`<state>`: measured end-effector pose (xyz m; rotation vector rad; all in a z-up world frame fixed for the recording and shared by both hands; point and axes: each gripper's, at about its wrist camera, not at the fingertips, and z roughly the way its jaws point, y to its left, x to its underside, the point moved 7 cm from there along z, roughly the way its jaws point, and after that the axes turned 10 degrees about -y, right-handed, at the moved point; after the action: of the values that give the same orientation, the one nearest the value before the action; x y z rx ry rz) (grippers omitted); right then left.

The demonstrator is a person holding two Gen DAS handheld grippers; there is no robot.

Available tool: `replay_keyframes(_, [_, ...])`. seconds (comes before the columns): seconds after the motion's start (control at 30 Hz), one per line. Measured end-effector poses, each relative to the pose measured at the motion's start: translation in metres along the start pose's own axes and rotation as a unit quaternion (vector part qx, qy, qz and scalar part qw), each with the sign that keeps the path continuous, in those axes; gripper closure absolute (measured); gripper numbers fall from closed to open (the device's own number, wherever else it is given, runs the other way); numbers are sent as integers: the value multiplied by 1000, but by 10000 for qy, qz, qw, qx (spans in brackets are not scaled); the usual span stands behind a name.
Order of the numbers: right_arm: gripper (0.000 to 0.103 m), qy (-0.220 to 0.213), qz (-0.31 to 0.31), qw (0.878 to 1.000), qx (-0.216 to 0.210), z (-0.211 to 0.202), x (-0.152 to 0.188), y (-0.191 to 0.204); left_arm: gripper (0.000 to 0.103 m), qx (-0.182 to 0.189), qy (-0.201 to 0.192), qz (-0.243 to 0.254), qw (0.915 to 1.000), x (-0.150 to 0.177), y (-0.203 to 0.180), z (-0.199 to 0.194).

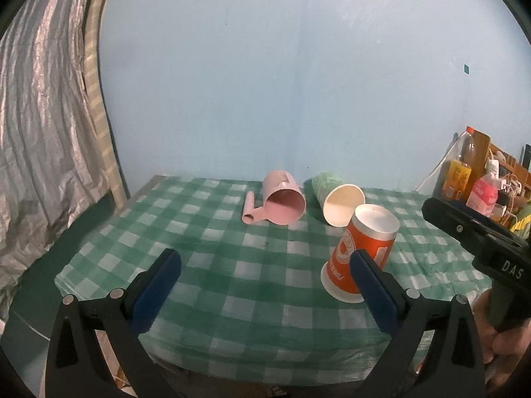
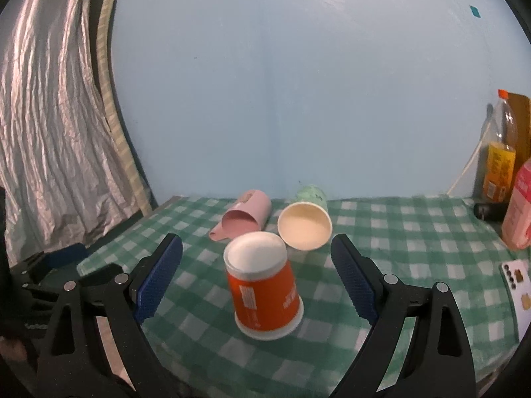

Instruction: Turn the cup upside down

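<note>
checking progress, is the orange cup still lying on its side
No, the orange cup stands upside down, rim on the checked cloth.

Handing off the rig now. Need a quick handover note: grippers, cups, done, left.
Left gripper: open, holding nothing, low over the near edge of the green checked tablecloth.
Right gripper: open, holding nothing, fingers either side of the orange paper cup, not touching it.
Orange paper cup: standing rim-down on the cloth, so flipped.
Pink plastic cup with a handle and green paper cup: lying on their sides behind it, mouths toward the cameras.
Left: if those two also count, flip each rim-down.
</note>
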<state>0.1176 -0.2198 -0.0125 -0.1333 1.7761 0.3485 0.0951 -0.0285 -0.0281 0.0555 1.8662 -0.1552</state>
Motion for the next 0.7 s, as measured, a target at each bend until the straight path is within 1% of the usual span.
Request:
replay_keyframes(0.17, [13,100,58,9999,23,-9,6,-4,1,-76,-204,70,9997,6,0,-7])
replay_keyframes(0.4, [13,188,107,9997,60,-18,11,-5,0,-7,-291,158,9995,14,-10,-11])
replay_keyframes(0.53, [13,193,31,9997,115,-20,13,-3,0,28,-309,143,9994,16,-12,-13])
replay_keyframes(0.7, [13,301,-8,9994,147,-18,20,-3,0,2,-346,98,9994,16,-13,-14])
